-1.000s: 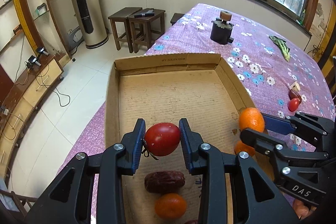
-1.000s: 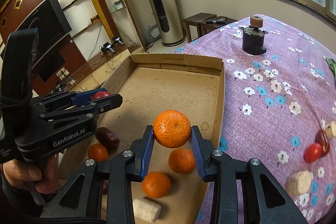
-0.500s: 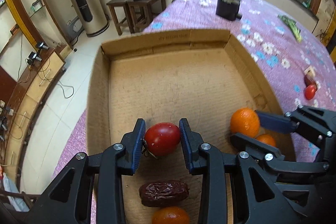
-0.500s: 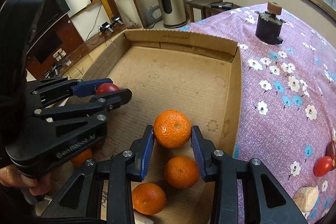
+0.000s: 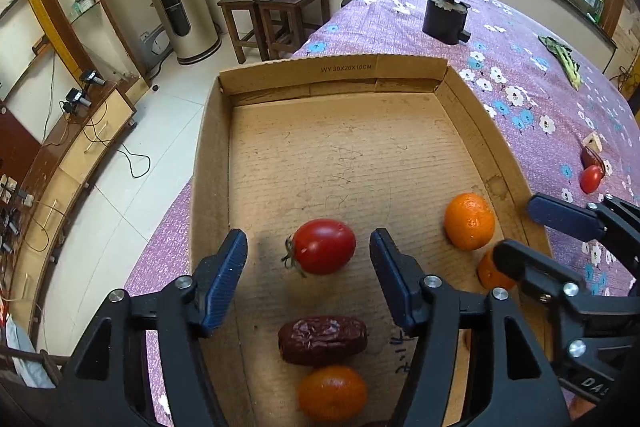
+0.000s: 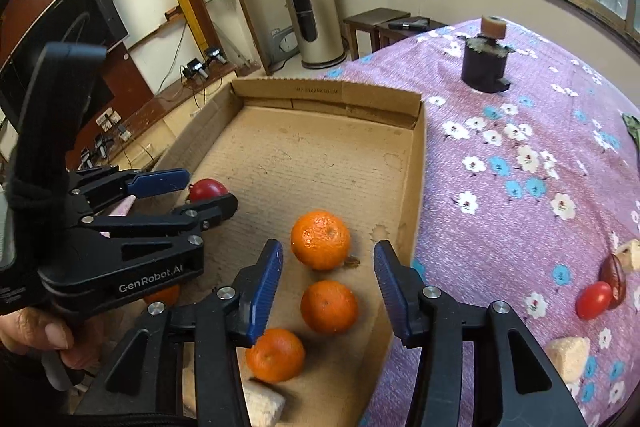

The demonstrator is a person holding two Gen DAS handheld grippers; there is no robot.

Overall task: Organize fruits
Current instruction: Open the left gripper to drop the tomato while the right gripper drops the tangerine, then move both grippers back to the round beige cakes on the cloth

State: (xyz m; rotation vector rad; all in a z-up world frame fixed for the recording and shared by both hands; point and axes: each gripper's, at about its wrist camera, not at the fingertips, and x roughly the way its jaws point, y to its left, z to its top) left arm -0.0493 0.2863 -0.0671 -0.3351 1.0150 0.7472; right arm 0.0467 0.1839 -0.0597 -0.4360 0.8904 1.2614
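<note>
the cardboard box [image 5: 212, 163] on the purple flowered cloth is the landmark. inside it, the left gripper [image 5: 308, 259] is opening – its blue pads stand clear of the red tomato [image 5: 323, 246] lying between them on the box floor. the right gripper [image 6: 328, 271] is opening too, its pads apart from the orange [image 6: 320, 239] resting near the box's right wall. a date [image 5: 322, 339] lies just nearer than the tomato.

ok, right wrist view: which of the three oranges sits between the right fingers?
The farthest orange, up the box beyond the other two. It lies between the opening right gripper fingers, untouched.
</note>
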